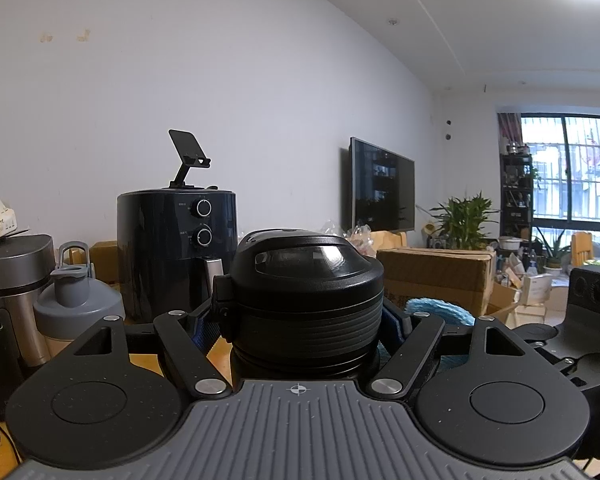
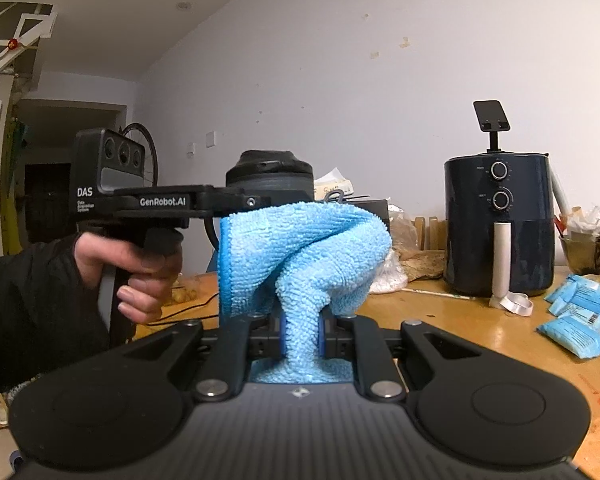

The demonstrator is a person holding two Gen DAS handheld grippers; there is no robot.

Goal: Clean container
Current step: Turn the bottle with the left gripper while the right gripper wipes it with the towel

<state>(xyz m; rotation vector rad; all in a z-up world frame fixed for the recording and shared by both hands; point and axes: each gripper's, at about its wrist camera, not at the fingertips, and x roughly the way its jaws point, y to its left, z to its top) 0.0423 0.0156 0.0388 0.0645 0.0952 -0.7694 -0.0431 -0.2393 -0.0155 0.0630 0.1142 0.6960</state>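
My left gripper (image 1: 304,332) is shut on a black container (image 1: 306,292) with a ribbed body and a domed lid, holding it upright above the table. The container's lid also shows in the right wrist view (image 2: 270,172), behind the cloth. My right gripper (image 2: 302,336) is shut on a light blue microfibre cloth (image 2: 300,256) that bunches up in front of it, right beside the container. A bit of the cloth shows behind the container in the left wrist view (image 1: 436,306). The left gripper's body (image 2: 156,200) is held by a hand at the left of the right wrist view.
A dark air fryer (image 1: 176,252) (image 2: 500,228) with a phone stand on top stands on the wooden table (image 2: 460,320). A grey-lidded bottle (image 1: 74,300) and a steel appliance (image 1: 16,280) stand left. Blue packets (image 2: 580,316) lie right. A cardboard box (image 1: 436,280) sits behind.
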